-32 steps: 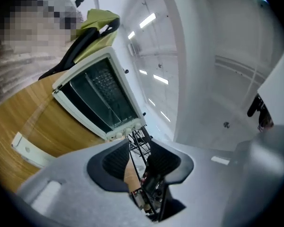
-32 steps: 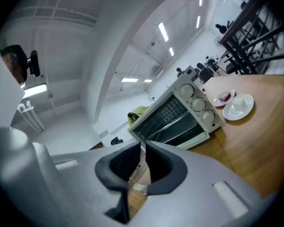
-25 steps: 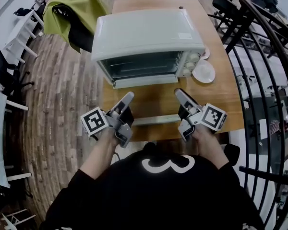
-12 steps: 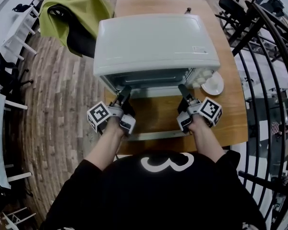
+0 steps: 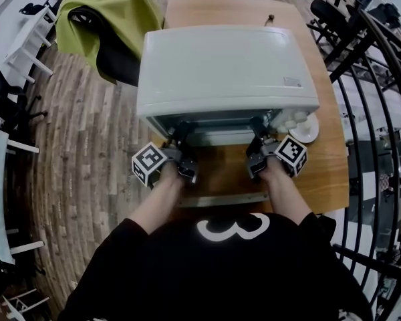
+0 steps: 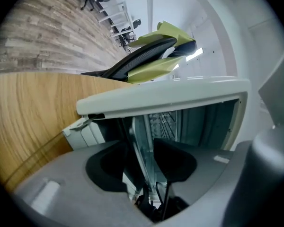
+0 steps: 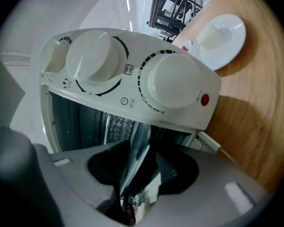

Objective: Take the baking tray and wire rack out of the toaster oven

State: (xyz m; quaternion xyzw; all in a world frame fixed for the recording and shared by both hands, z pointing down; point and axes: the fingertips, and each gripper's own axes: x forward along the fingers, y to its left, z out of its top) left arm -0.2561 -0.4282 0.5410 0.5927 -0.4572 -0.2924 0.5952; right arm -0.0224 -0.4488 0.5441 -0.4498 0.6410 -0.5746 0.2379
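Observation:
The white toaster oven stands on the wooden table with its door folded down toward me. Both grippers reach into its mouth. My left gripper straddles the thin metal edge of the baking tray. Its jaws have just been closing, and a gap still shows beside the edge. Wire rack bars show deeper inside. My right gripper has the tray's other edge between its pads, under the control knobs. Its jaws have just been opening, with dark gaps on both sides.
A white saucer sits on the table right of the oven, close to my right gripper. A chair draped in green cloth stands at the far left. Black metal railings run along the right side.
Both grippers have moved forward and down, from above the open door into the oven's mouth, and now have the tray's edges between their jaws.

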